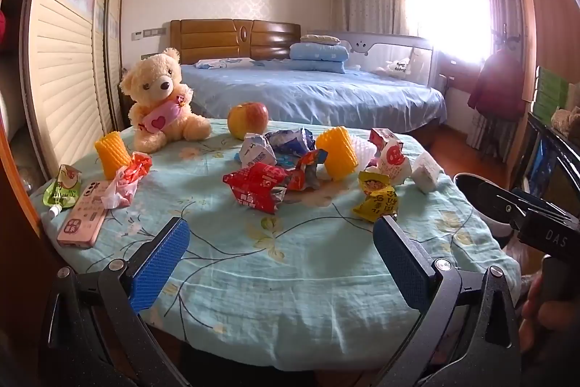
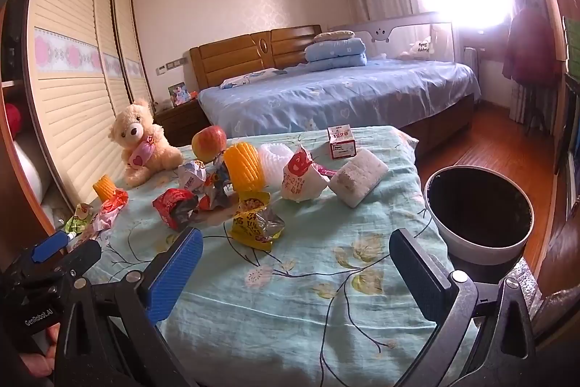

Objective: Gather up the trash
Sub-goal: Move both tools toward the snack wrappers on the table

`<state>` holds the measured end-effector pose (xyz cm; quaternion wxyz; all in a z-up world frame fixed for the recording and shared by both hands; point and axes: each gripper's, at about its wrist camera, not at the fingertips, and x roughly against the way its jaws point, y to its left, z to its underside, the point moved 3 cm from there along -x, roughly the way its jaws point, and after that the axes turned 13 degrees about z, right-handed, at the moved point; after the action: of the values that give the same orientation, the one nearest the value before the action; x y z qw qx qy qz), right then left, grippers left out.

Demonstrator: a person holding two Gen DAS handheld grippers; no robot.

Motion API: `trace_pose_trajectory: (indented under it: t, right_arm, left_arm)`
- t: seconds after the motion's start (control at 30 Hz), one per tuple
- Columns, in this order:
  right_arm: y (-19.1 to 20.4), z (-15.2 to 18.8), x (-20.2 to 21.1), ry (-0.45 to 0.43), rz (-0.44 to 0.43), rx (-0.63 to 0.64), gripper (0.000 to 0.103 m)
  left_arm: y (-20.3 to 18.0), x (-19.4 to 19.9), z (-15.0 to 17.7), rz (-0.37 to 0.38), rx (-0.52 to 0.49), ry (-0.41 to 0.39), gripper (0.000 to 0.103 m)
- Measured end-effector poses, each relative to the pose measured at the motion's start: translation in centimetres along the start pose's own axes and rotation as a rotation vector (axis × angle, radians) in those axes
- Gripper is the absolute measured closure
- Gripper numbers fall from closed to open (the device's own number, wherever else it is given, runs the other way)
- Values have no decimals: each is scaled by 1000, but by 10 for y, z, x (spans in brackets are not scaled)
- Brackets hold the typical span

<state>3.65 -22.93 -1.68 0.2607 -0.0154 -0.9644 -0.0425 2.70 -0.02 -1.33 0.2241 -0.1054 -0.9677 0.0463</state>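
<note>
Trash pile (image 1: 290,169) heaped mid-surface, ahead of both tools, not yet touched. Left tool (image 1: 281,242) spread wide, nothing between blue pads (image 1: 159,263), hovering over near edge of surface (image 1: 290,278) with floral teal cloth. Right tool (image 2: 295,254) likewise gaping wide, empty, over same near edge. Closest to left tool: yellow wrapper (image 1: 377,196) just past right pad, red wrapper (image 1: 257,185) ahead centre. Same yellow wrapper (image 2: 255,222) straight ahead of right tool. Behind these: crumpled blue-white wrappers (image 1: 279,144), yellow foam net (image 1: 337,151), white foam net (image 1: 362,149), white bag with red print (image 1: 393,160), white block (image 1: 427,175). Small red-white carton (image 2: 340,142) farther back on right. Left side of surface: pink phone (image 1: 85,214), pink-red wrapper (image 1: 125,178) touching it, green pouch (image 1: 61,189), second yellow foam net (image 1: 110,153). Teddy bear (image 1: 161,100) and apple (image 1: 248,118) at far edge. Dark-lined white bin (image 2: 478,209) just beside surface on right. Blue bed (image 1: 311,93) beyond.
</note>
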Motion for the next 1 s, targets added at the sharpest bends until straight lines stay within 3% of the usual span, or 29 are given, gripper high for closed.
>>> trace_pose_trajectory:
  t: [0.5,1.0]
  right_arm:
    - [3,1,2,2,-6,0,0]
    - [7,6,-15,57,-27,-9,0]
  left_arm:
    - [-1,0,0,-1,1,0,0]
    - [10,-18,7,8,18,42,0]
